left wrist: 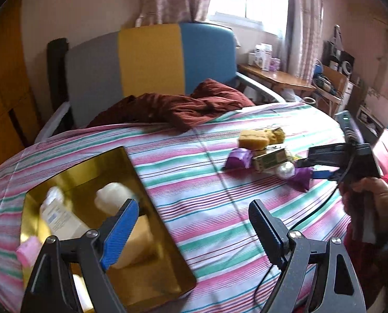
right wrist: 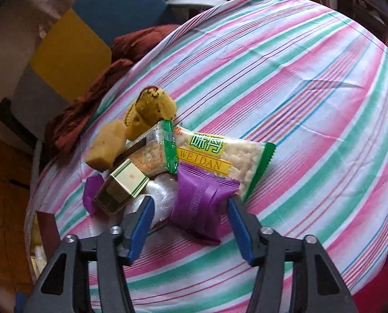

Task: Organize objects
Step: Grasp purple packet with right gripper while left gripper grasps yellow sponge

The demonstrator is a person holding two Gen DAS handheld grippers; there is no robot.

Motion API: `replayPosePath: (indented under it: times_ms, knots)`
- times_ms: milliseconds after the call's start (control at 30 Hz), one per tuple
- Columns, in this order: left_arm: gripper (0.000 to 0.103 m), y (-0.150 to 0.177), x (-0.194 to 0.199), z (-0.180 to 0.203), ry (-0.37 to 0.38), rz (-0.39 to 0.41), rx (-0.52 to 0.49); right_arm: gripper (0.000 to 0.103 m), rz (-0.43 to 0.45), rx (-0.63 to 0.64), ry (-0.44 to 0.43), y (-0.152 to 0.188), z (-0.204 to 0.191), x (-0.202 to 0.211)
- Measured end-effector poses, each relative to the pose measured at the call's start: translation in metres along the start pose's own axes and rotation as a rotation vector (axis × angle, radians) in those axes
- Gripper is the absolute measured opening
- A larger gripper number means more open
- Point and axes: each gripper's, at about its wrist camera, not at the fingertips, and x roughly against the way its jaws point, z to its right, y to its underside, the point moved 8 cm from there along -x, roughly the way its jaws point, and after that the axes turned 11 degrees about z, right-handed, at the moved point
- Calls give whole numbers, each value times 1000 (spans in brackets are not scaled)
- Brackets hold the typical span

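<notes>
On the striped bedsheet [right wrist: 311,83], my right gripper [right wrist: 191,206] sits spread around the purple packet [right wrist: 201,208], not clamped; left gripper [left wrist: 194,208] spread, holding nothing, over the gold tray [left wrist: 89,167].

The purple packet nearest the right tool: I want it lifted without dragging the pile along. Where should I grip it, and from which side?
Grip the purple packet across its puffed middle, coming from the near side where the open right tool already straddles it. Its far crimped edge overlaps the WEIDAN pack, so probably lift up and back.

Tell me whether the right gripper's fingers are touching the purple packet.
Cannot tell. In the right wrist view the open right gripper straddles the purple packet; one finger meets its corner, but contact isn't plain.
</notes>
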Motion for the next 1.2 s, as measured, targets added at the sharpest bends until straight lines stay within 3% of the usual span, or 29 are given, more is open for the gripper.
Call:
replayPosePath:
  times_ms: [67,100,200,267,400,533,700,800,1200]
  knots:
    - [87,-2,-7,11,29,-9,-2,52,-38,17,17,6,-1,-8]
    - [87,-3,-11,17,52,-19,2,46,-47,20,18,7,-1,-11]
    - [87,-4,-21,28,78,-40,15,36,-22,75,39,6,-5,-6]
    - [86,-8,-28,37,100,-51,9,34,-13,108,43,7,-8,-3]
    - [85,-10,-40,48,164,-104,52,34,43,150,66,3,-10,9]
    - [81,-16,-60,53,181,-141,71,34,111,160,65,-9,-12,19]
    - [80,-31,-90,63,186,-168,31,34,137,144,-4,-14,-18,27]
    - [82,-42,-113,72,204,-194,57,34,167,150,-19,-19,-24,30]
    - [92,-63,-202,117,184,-230,-88,34,155,88,-91,-20,-22,34]
